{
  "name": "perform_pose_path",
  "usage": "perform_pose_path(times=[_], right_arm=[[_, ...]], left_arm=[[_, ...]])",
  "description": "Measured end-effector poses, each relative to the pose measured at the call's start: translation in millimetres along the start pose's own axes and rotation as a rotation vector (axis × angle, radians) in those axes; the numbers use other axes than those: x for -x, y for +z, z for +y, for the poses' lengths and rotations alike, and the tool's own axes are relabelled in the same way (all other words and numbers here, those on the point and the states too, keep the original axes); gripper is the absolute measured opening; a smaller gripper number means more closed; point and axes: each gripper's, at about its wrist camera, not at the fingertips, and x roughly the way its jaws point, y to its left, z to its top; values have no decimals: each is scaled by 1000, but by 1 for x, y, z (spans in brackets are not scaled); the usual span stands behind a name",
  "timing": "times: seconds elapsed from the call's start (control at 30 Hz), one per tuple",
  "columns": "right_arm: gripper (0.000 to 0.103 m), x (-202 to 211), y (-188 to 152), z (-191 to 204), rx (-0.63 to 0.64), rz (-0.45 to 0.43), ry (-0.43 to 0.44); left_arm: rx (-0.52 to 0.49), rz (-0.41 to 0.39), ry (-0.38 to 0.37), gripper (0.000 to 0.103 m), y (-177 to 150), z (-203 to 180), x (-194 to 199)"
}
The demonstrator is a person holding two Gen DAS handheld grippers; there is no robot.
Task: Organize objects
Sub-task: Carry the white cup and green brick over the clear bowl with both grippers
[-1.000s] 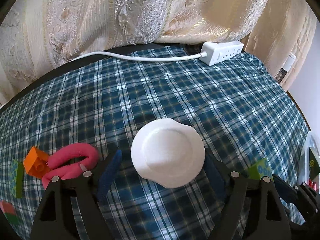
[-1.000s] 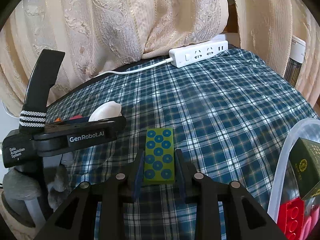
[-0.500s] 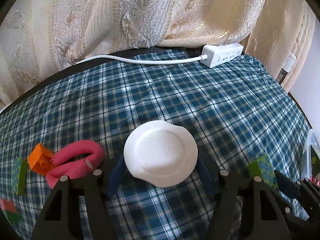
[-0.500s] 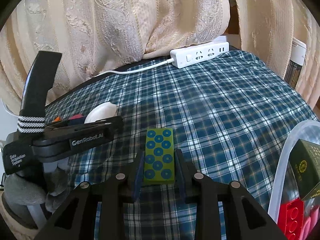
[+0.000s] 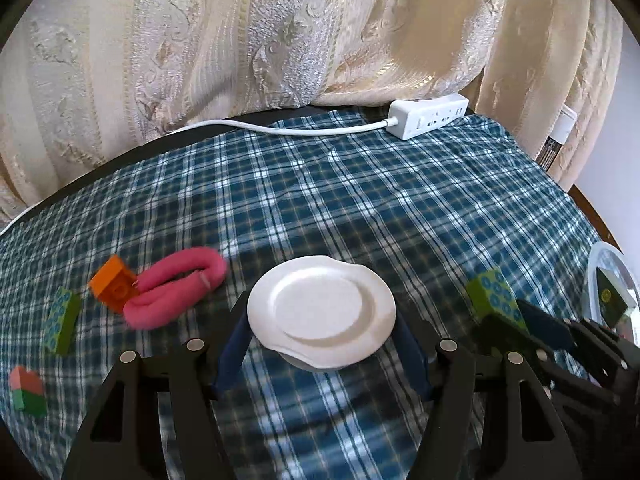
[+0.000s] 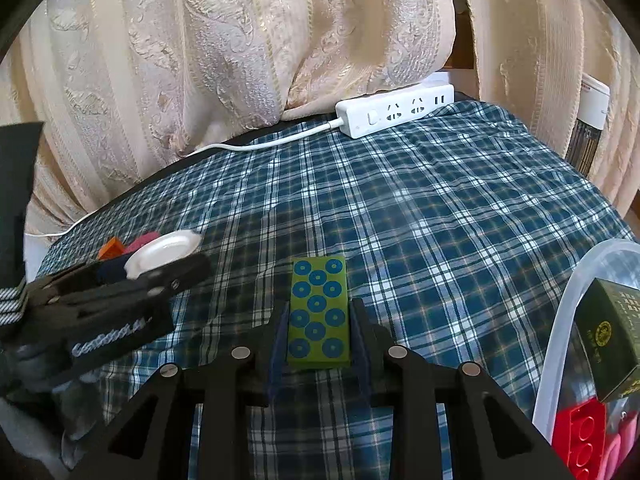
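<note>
Fingers of the left gripper (image 5: 322, 344) close on a small white dish (image 5: 321, 307), one blue pad (image 5: 234, 340) against each side of it, the dish lifted above the plaid cloth. Fingers of the right gripper (image 6: 319, 344) stand narrow, clamped on the long sides of a green block with blue studs (image 6: 319, 312), which juts forward between them.

In the left wrist view, a folded pink fabric tube (image 5: 176, 286) lies on the cloth just left of the dish, touching an orange block (image 5: 114, 283). Farther left lie a second green studded block (image 5: 62, 320) and, near the lower edge, a pink-and-green block (image 5: 27, 397).

In the right wrist view, a clear plastic bin (image 6: 568, 312) sits at the right edge. It holds a dark green box (image 6: 608, 340), a red brick (image 6: 582, 440) and something pink beside the brick.

A blue-and-white plaid cloth (image 6: 440, 220) covers the tabletop. At its far edge a white power strip (image 6: 396, 114) rests, its cord running left. Cream patterned curtains (image 6: 240, 40) hang behind.
</note>
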Motion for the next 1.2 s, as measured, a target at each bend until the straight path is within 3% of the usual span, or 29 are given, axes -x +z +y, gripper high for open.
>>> perform_pose_path(times=[0.8,1.2], right_arm=[[31,24,6,-13,-65,-92,11],[31,97,-9,-68,-169,-195,-38]], left_arm=[[-25,-54,14,67,-35,-16,62],[-105,-67,-57,67,-35,-58,72]])
